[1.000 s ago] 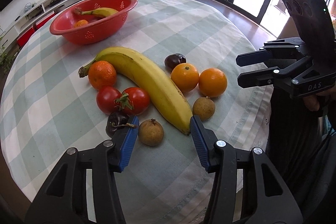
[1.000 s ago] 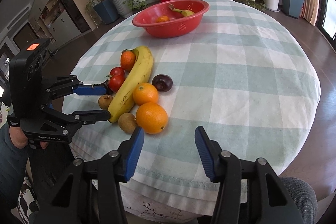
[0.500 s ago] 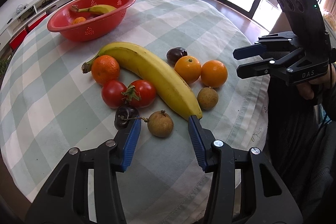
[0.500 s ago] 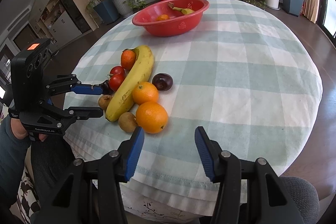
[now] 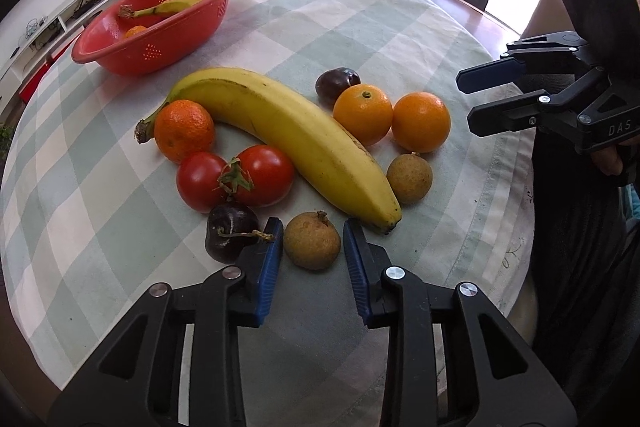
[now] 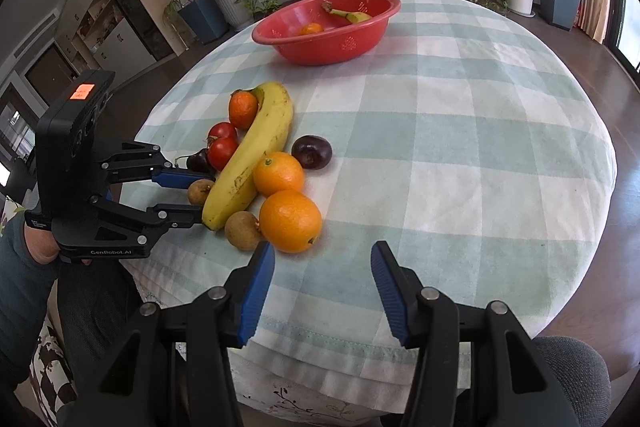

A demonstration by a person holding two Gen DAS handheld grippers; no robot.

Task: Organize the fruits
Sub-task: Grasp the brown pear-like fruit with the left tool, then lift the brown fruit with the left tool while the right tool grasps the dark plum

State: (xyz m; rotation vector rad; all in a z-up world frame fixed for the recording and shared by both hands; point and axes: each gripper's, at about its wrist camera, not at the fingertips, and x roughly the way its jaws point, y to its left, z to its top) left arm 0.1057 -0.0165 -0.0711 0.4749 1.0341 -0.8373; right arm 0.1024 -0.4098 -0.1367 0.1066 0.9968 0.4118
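Left gripper (image 5: pixel 313 241) straddles the small brown fruit (image 5: pixel 312 246) near the surface's front edge, fingers apart and not yet touching, right gripper (image 6: pixel 323 267) gaping idle, and closing off-centre could squirt it into the dark cherry (image 5: pixel 230 233) or banana (image 5: pixel 296 139).

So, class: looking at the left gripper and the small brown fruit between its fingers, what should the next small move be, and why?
Probably close the left gripper on the small brown fruit. Its open fingers already flank the fruit on both sides, apparently not yet squeezing it, and the red basket waits across the table.
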